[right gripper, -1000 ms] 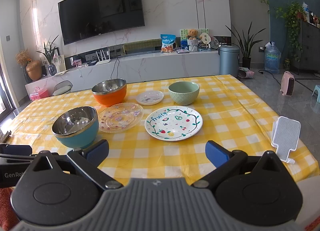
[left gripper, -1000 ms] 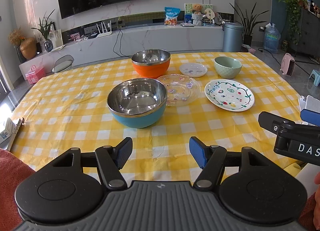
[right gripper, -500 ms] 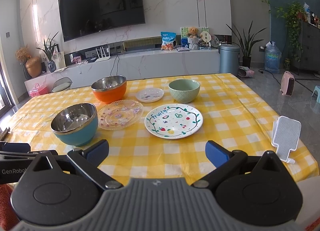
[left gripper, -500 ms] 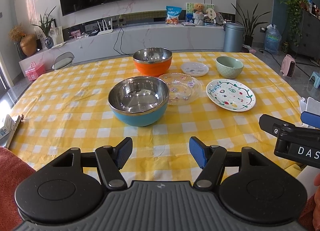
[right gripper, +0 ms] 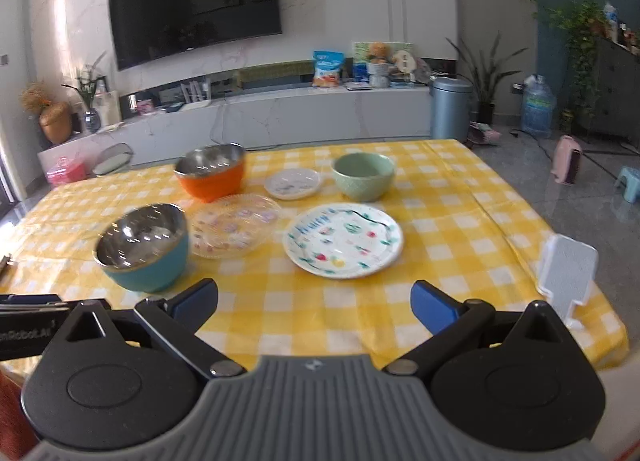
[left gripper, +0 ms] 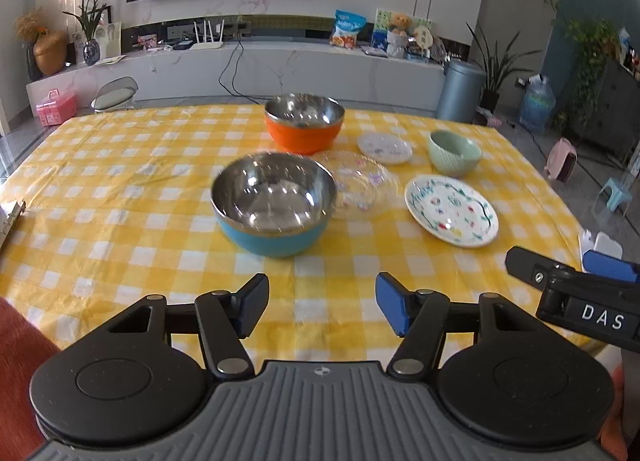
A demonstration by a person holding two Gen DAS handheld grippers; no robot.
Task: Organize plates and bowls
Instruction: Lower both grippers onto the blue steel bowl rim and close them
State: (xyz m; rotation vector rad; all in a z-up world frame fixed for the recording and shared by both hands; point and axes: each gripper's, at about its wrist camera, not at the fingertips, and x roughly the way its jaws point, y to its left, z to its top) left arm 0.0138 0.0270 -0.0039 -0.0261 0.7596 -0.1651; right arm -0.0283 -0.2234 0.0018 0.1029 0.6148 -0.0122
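Six dishes sat unstacked on the bench (left gripper: 120,189): blue bowl (left gripper: 274,207), orange bowl (left gripper: 304,127), green bowl (right gripper: 363,175), clear plate (right gripper: 232,229), small plate (right gripper: 293,183) and painted plate (right gripper: 343,239). Left tool (left gripper: 320,303) stood wide with jaws closing slightly on nothing; right tool (right gripper: 314,303) stood wide, empty. Nesting bowls first seemed wise: approach the blue bowl's near rim squarely, pinch steel and shell together, lift level. Legible writing: "DAS" on the right tool, "Fruity" partly on the painted plate.
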